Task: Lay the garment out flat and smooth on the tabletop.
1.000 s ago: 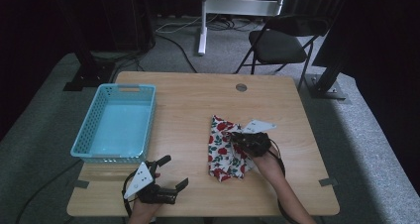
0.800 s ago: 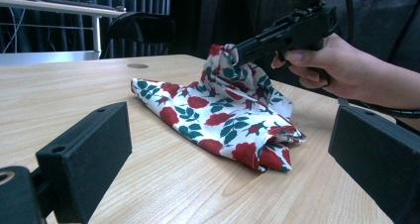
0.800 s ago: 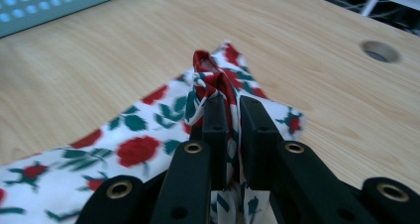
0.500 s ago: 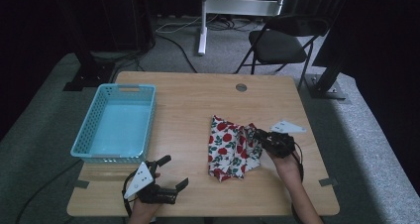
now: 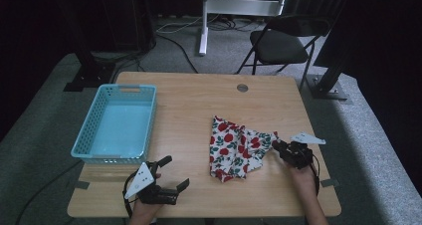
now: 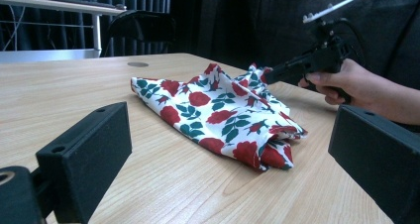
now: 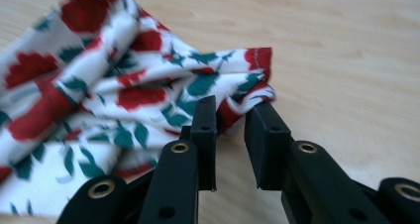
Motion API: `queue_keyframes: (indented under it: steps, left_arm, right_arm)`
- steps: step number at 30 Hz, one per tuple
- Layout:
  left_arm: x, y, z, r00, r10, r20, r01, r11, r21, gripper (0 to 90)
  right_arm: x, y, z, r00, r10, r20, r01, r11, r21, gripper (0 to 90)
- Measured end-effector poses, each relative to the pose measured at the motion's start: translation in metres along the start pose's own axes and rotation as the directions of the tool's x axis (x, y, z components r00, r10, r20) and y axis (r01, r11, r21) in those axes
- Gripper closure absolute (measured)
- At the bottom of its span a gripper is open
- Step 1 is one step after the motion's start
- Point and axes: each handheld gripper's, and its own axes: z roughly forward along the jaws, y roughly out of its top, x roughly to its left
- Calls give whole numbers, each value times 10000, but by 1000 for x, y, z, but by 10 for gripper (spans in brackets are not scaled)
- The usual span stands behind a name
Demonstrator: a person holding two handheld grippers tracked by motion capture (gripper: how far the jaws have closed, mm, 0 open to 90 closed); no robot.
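The white cotton cloth printed with red roses (image 5: 236, 151) lies rumpled mid-surface. The right tool (image 7: 230, 116) has just been opening, cloth edge loose between its jaws; the left tool (image 5: 170, 172) rests released.

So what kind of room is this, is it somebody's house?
Probably not a house; it looks like a lab or recording studio. The light wooden table stands on grey carpet with dark curtains around it, cables trail past a white metal stand, and a black folding chair waits behind.
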Motion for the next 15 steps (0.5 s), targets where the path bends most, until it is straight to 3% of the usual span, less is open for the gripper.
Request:
queue_keyframes:
  steps: [3,7,11,13,15]
  left_arm:
    - [1,0,0,10000,-37,13,37,10000,-2,34]
    - [1,0,0,10000,-39,26,38,10000,84,34]
    - [3,1,2,9999,-112,83,111,9999,123,34]
    - [4,1,2,9999,-55,87,53,9997,224,34]
    - [5,2,5,9999,-98,80,94,9988,477,34]
  right_arm:
    - [-5,-10,-4,9994,303,147,-303,9995,2,648]
    - [-10,-19,-10,9971,676,359,-681,9976,135,396]
    - [-11,-24,-16,9964,754,380,-754,9972,-6,232]
    - [-9,-26,-20,9965,653,525,-651,9979,-63,200]
    - [-8,-29,-22,9973,646,356,-641,9978,-150,172]
